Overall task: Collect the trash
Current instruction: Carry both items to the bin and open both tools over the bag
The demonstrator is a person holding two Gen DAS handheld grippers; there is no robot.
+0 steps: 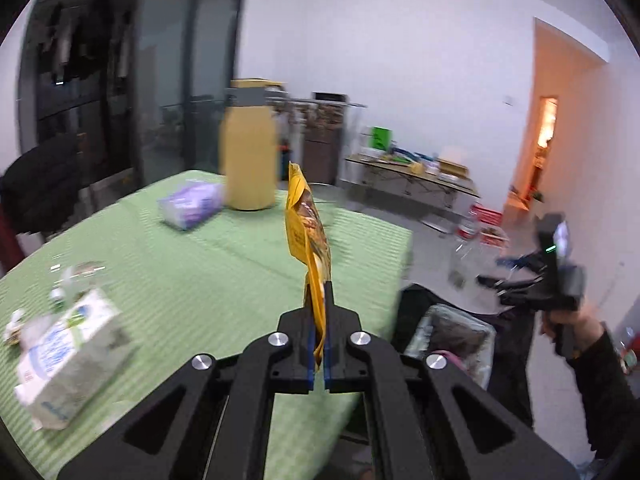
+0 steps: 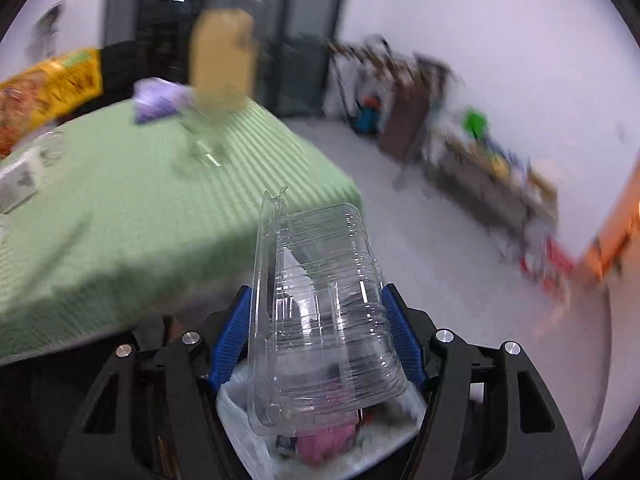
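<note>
Clear plastic clamshell [image 2: 320,320] clamped in right gripper [image 2: 318,328] above bin [image 2: 248,432]; left gripper [image 1: 320,320] pinches yellow wrapper [image 1: 306,224]; release next.

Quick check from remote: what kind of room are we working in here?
Most likely a lived-in home, a dining or living area: a table with a green cloth holding tissue packs and a yellow flask, a lined trash bin beside it, and glass doors with clothes hanging behind.

Table's got a pale green ribbed tablecloth [image 1: 208,280]. On it there's a mustard-yellow jug [image 1: 249,160] with a grey band, and a lilac pack [image 1: 191,204] right beside the jug. The snack bag [image 1: 308,236] is orange-yellow with brown print, the clamshell box [image 2: 324,320] is see-through.
</note>
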